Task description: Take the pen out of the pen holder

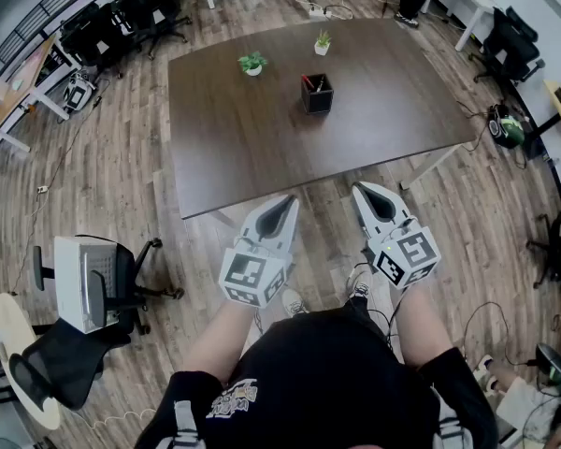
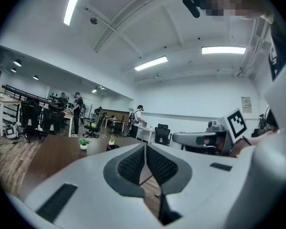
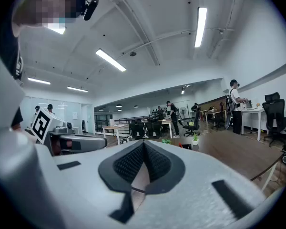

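A black square pen holder (image 1: 317,94) stands near the middle of the dark brown table (image 1: 262,148), with a red pen (image 1: 307,81) sticking up from it. My left gripper (image 1: 289,200) and right gripper (image 1: 358,189) are held level side by side just short of the table's near edge, well away from the holder. Both are shut with nothing between the pads. In the left gripper view the holder (image 2: 111,147) peeks over the closed jaws. In the right gripper view the holder (image 3: 185,146) shows just past the jaw tips.
Two small potted plants (image 1: 252,63) (image 1: 323,42) stand beyond the holder on the table. Office chairs (image 1: 93,283) sit to my left on the wood floor, more desks and chairs ring the room, and several people stand in the background.
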